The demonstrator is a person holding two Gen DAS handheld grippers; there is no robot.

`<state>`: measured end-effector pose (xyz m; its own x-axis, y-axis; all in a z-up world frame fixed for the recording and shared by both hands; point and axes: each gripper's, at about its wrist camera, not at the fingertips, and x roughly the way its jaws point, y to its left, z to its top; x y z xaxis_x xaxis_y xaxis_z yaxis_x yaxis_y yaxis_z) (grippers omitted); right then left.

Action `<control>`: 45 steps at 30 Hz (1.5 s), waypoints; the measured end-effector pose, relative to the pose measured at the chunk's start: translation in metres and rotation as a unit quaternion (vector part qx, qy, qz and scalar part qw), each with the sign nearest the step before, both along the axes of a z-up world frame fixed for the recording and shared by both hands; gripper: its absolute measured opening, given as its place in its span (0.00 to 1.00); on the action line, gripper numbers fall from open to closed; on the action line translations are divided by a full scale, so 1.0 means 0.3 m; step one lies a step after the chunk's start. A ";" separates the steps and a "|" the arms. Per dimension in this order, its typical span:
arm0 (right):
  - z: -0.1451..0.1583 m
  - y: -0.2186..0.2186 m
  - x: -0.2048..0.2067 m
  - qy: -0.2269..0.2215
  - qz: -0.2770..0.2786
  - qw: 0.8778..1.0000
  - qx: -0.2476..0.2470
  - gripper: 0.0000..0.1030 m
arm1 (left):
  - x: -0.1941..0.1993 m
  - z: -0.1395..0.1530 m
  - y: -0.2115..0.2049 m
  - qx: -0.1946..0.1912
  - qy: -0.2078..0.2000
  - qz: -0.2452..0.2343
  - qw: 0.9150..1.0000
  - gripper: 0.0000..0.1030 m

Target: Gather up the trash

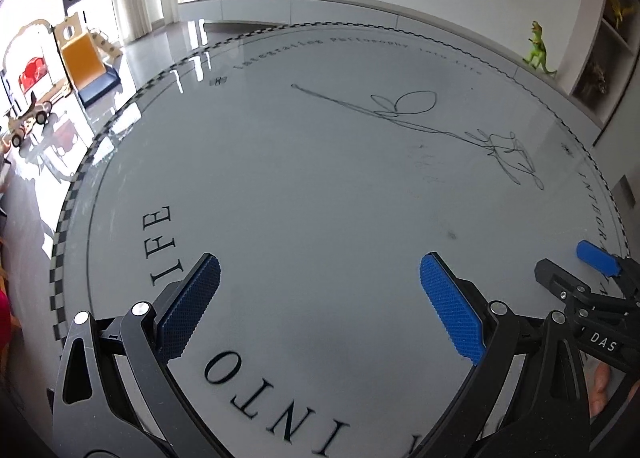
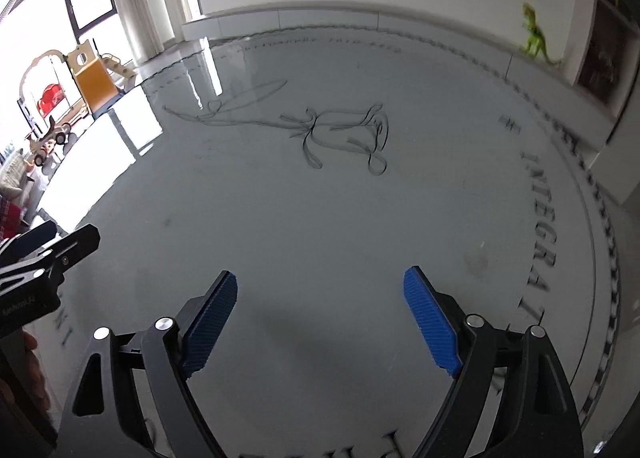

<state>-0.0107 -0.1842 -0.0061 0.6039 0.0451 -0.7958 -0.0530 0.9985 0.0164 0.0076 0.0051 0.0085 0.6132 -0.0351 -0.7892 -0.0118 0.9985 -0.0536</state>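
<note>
Both grippers hover over a round grey glass table (image 1: 320,178) printed with black letters and a line drawing. No trash shows on it in either view. My left gripper (image 1: 318,270) is open, its blue pads wide apart with only bare tabletop between them. My right gripper (image 2: 320,286) is open too, with nothing between its pads. In the left wrist view the right gripper (image 1: 576,262) appears at the right edge, close beside the left one. In the right wrist view, part of the left gripper's fingers (image 2: 60,246) shows at the left edge.
A green toy dinosaur (image 1: 538,48) stands on a white ledge beyond the table's far right rim. At the far left are a wooden play slide (image 1: 80,54), a toy car (image 1: 30,118) and bright windows. A low white cabinet (image 1: 300,10) runs along the back wall.
</note>
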 end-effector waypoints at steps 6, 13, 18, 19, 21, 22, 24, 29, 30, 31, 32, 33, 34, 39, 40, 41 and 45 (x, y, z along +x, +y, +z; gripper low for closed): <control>-0.014 0.012 0.019 0.007 0.011 1.000 -0.008 0.95 | 0.013 -0.024 0.014 -0.006 0.014 0.014 1.000 0.94; -0.015 0.010 0.022 0.008 0.008 1.000 -0.010 0.97 | 0.020 -0.033 -0.008 0.027 0.028 0.015 0.999 0.94; -0.016 0.009 0.021 0.009 0.008 1.000 -0.011 0.97 | 0.018 -0.034 -0.012 0.028 0.028 0.015 0.999 0.94; -0.017 0.008 0.022 0.009 0.008 1.000 -0.010 0.97 | 0.018 -0.035 -0.012 0.028 0.028 0.015 0.999 0.94; -0.016 0.009 0.021 0.009 0.008 1.000 -0.010 0.97 | 0.014 -0.034 -0.012 0.028 0.028 0.015 0.999 0.94; -0.017 0.010 0.021 0.009 0.008 1.000 -0.010 0.97 | 0.014 -0.033 -0.011 0.028 0.028 0.015 0.999 0.94; -0.017 0.008 0.021 0.009 0.008 1.000 -0.010 0.97 | 0.016 -0.034 -0.012 0.028 0.029 0.015 0.999 0.94; -0.017 0.010 0.022 0.009 0.008 1.000 -0.010 0.97 | 0.016 -0.035 -0.013 0.028 0.029 0.015 0.999 0.94; -0.016 0.009 0.022 0.008 0.008 1.000 -0.010 0.97 | 0.014 -0.034 -0.014 0.028 0.029 0.015 0.999 0.94; -0.016 0.008 0.022 0.008 0.008 1.000 -0.010 0.97 | 0.014 -0.034 -0.018 0.028 0.029 0.015 0.999 0.94; -0.017 0.008 0.022 0.009 0.008 1.000 -0.010 0.97 | 0.016 -0.034 -0.014 0.028 0.029 0.015 0.999 0.94; -0.016 0.009 0.021 0.009 0.008 1.000 -0.010 0.97 | 0.016 -0.033 -0.012 0.028 0.029 0.015 0.999 0.94; -0.016 0.009 0.022 0.009 0.008 1.000 -0.010 0.97 | 0.016 -0.035 -0.013 0.028 0.029 0.015 0.999 0.94; -0.015 0.012 0.024 0.009 0.008 1.000 -0.010 0.97 | 0.023 -0.035 -0.011 0.028 0.029 0.015 0.999 0.94; -0.016 0.011 0.024 0.009 0.008 1.000 -0.010 0.97 | 0.022 -0.035 -0.011 0.028 0.029 0.015 0.999 0.94; -0.016 0.011 0.024 0.009 0.008 1.000 -0.010 0.97 | 0.020 -0.035 -0.012 0.028 0.029 0.015 0.999 0.94; -0.016 0.011 0.025 0.009 0.008 1.000 -0.010 0.97 | 0.019 -0.035 -0.011 0.028 0.029 0.015 0.999 0.94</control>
